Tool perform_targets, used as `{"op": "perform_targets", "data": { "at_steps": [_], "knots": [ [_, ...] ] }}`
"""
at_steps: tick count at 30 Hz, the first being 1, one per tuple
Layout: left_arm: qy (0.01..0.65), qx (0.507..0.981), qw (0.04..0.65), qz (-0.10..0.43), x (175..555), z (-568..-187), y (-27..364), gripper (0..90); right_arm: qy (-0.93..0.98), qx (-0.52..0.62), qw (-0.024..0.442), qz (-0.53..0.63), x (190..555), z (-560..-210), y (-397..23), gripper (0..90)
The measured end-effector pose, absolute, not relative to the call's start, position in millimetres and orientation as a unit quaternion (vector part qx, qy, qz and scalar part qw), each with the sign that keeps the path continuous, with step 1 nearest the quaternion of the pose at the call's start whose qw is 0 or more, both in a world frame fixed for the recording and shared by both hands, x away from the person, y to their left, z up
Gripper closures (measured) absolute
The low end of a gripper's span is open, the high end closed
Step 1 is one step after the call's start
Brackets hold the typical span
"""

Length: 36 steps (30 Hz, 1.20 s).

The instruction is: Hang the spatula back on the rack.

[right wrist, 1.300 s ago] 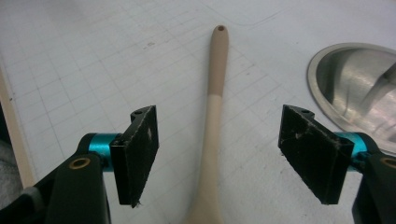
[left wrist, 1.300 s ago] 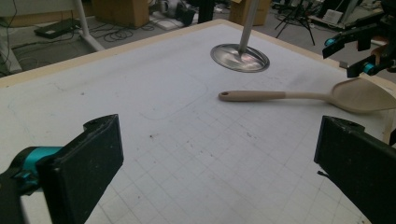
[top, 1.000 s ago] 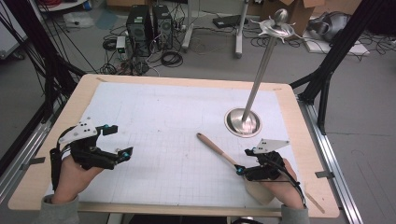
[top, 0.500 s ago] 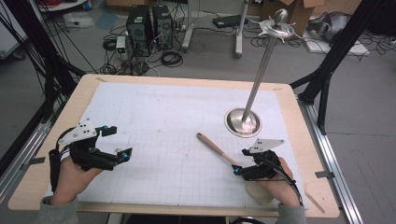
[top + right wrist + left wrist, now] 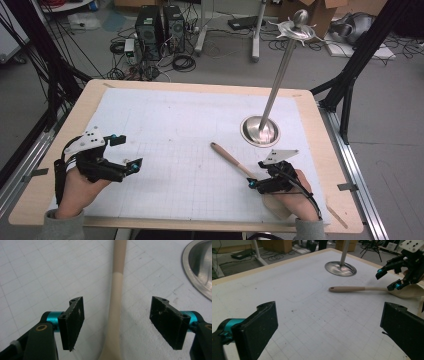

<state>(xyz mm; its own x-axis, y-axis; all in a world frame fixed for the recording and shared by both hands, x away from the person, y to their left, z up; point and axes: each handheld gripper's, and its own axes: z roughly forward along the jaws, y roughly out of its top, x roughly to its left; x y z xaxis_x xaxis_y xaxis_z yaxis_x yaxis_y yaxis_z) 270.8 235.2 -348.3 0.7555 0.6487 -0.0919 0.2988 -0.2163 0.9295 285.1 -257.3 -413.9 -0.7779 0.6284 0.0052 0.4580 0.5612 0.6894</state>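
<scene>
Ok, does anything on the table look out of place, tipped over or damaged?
Nothing stands out. The wooden spoon lies flat on the grid mat, between the open fingers of the right gripper. The metal stand is upright, and the left gripper is open.

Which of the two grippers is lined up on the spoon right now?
The right gripper: its open jaws straddle the spoon near the bowl end. The left gripper is also open but sits far off over bare mat, away from the spoon.

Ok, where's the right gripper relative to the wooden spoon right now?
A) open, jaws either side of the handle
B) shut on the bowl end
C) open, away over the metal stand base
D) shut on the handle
A: in the right gripper view the right gripper has its jaws apart with the wooden spoon handle running between them, untouched by either.
</scene>
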Motion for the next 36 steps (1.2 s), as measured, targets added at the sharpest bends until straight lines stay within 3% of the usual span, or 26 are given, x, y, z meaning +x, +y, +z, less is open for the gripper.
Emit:
{"op": "perform_targets", "data": {
  "at_steps": [13, 27, 36],
  "knots": [
    [0.311, 0.764, 0.543, 0.161, 271, -349, 235, 1.7, 0.882, 0.321, 0.113, 0.326, 291, -425, -250, 29.2],
    [0.311, 0.767, 0.539, 0.159, 271, -351, 232, 1.7, 0.887, 0.332, 0.102, 0.305, 292, -428, -249, 47.3],
    [0.311, 0.769, 0.536, 0.160, 271, -352, 232, 1.7, 0.889, 0.336, 0.105, 0.292, 294, -429, -247, 53.5]
  ]
}}
